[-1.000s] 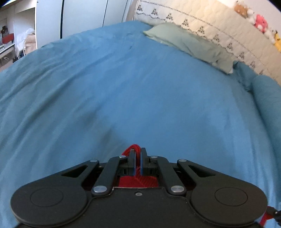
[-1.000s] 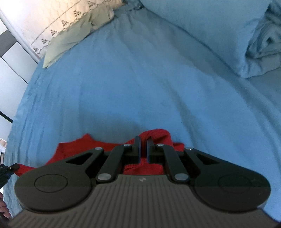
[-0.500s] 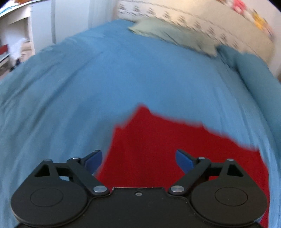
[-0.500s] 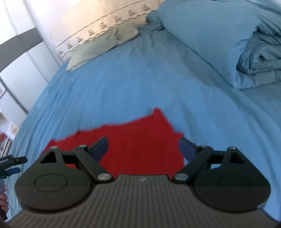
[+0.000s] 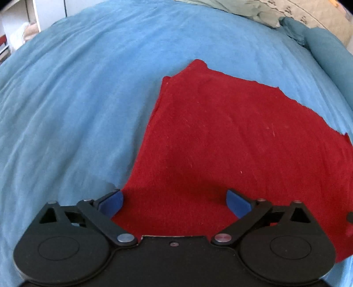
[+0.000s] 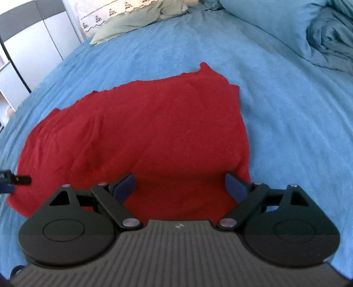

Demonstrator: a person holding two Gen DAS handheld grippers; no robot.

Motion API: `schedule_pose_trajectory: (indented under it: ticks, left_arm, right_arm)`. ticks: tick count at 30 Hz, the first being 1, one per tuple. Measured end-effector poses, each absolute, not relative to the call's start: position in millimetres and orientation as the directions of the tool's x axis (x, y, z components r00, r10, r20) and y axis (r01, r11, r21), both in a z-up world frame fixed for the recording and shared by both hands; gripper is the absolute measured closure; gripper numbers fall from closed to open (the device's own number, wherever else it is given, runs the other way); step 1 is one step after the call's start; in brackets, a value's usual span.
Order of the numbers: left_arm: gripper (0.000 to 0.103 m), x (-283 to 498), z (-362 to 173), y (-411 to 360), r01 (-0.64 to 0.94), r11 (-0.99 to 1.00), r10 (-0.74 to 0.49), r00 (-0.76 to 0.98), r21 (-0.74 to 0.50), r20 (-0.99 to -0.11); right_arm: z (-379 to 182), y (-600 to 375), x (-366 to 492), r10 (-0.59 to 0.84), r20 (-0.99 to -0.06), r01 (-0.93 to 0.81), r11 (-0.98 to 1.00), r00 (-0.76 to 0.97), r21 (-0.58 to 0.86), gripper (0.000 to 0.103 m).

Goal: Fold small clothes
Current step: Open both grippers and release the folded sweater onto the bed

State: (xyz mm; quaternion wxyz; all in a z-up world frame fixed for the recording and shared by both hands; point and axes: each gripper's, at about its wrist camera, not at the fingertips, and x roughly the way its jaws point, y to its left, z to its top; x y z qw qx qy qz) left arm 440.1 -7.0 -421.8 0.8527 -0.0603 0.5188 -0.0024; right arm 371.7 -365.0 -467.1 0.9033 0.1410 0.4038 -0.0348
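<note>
Right now my left gripper point(image 5: 174, 202) has its jaws spread wide; they have just been opening, and nothing is pinched between the blue pads point(image 5: 111, 203), only the red cloth point(image 5: 220, 136) lying flat beneath them. My right gripper point(image 6: 179, 184) is the same: jaws just swung wide apart, pads clear of the fabric, which shows between them without being gripped. At the left edge of my right view I can see the tip of my other gripper hovering by the cloth's edge.

Beyond my fingers the red cloth point(image 6: 141, 132) lies spread on the blue bedsheet point(image 5: 77, 88), fairly flat with a few soft creases, its far edge uneven and rising to a small peak at one far corner. Past it the sheet runs on, wrinkled. Farther off to the right sits a bunched blue duvet point(image 6: 326, 37). At the head of the bed lies a pale green pillow point(image 6: 132, 22) against a cream quilted headboard point(image 6: 97, 15).
</note>
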Motion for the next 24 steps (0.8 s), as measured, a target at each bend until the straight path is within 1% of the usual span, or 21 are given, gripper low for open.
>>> schedule_pose_trajectory:
  ticks: [3,6,8,10,13,16,18,20,24]
  left_arm:
    - [0.001,446.5,-414.5,-8.4,-0.071,0.993,-0.053,0.442,-0.094,-0.895]
    - [0.001,445.6,-400.8,-11.2,-0.092,0.996,0.027,0.407,-0.011,-0.913]
    - [0.001,439.6,-390.1,-10.6,-0.096,0.995,0.076,0.391,0.041,-0.917]
    - [0.001,431.7,-373.4,-13.0,-0.091,0.991,0.13,0.39,0.103,-0.911]
    - [0.001,417.5,-349.6,-21.6,-0.056,0.985,0.17,0.396,0.161,-0.903]
    - [0.001,403.5,-332.8,-37.9,0.018,0.988,0.134,0.401,0.154,-0.906]
    - [0.001,393.4,-325.6,-50.6,0.093,0.993,0.026,0.421,0.072,-0.907]
    - [0.001,387.9,-326.9,-63.0,0.133,0.991,-0.036,0.426,0.023,-0.904]
    - [0.001,388.5,-345.6,-95.5,0.223,0.975,-0.078,0.413,0.018,-0.908]
  right_arm:
    - [-460.7,-362.4,382.7,0.041,-0.752,0.187,0.959,0.657,0.215,0.0]
    - [-439.0,-364.6,374.7,0.044,-0.732,0.204,0.947,0.68,0.247,0.0]
    - [-419.3,-364.7,367.5,0.029,-0.718,0.211,0.947,0.695,0.242,0.0]
    - [-399.7,-363.3,361.3,0.007,-0.726,0.219,0.951,0.688,0.217,0.0]
    - [-371.4,-359.2,347.0,0.0,-0.753,0.217,0.958,0.658,0.19,0.0]
    - [-351.9,-357.7,328.1,0.001,-0.771,0.234,0.952,0.637,0.195,0.0]
    - [-348.9,-358.2,320.2,0.006,-0.812,0.269,0.942,0.584,0.201,0.0]
    - [-356.3,-357.9,314.8,0.016,-0.84,0.315,0.923,0.542,0.22,0.0]
    - [-390.4,-367.5,300.2,0.023,-0.853,0.439,0.85,0.521,0.29,0.0]
